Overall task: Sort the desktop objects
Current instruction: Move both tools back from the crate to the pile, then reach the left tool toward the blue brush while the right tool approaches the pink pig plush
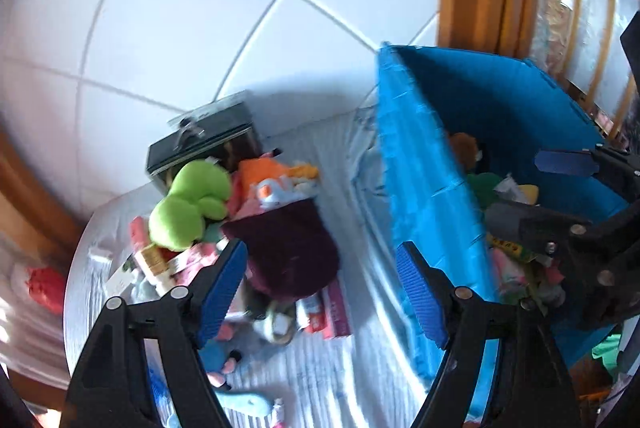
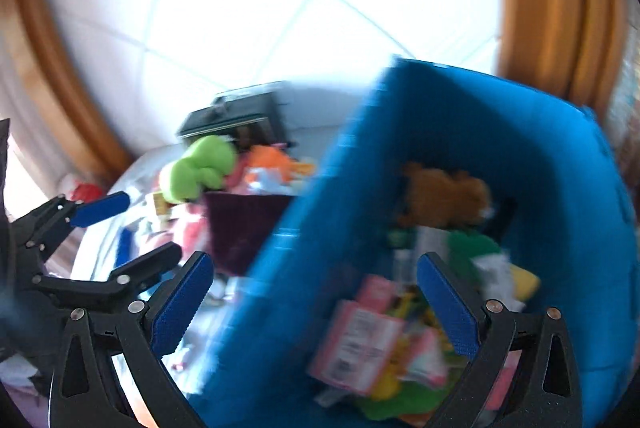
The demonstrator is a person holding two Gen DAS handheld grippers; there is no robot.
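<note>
Hovering with jaws apart and empty, the left gripper (image 1: 324, 292) has the toy pile (image 1: 240, 220) just ahead, the bin (image 1: 424, 164) to its right, nearer the equally open right gripper (image 2: 316, 308).

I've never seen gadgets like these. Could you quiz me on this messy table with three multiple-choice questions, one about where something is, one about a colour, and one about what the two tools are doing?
1. Where is the brown plush toy?
A. Inside the blue bin
B. On the black box
C. On the floor

2. What colour is the big plush toy on the pile beside the black box?
A. Red
B. Lime green
C. White

3. What state are the two tools in?
A. Both clamped on toys
B. One holds the bin
C. Both open and empty

Answers: 1 A, the brown plush toy lies within the blue bin. 2 B, the big plush toy by the black box is lime green. 3 C, the left tool and right tool have spread jaws with nothing gripped.
</note>
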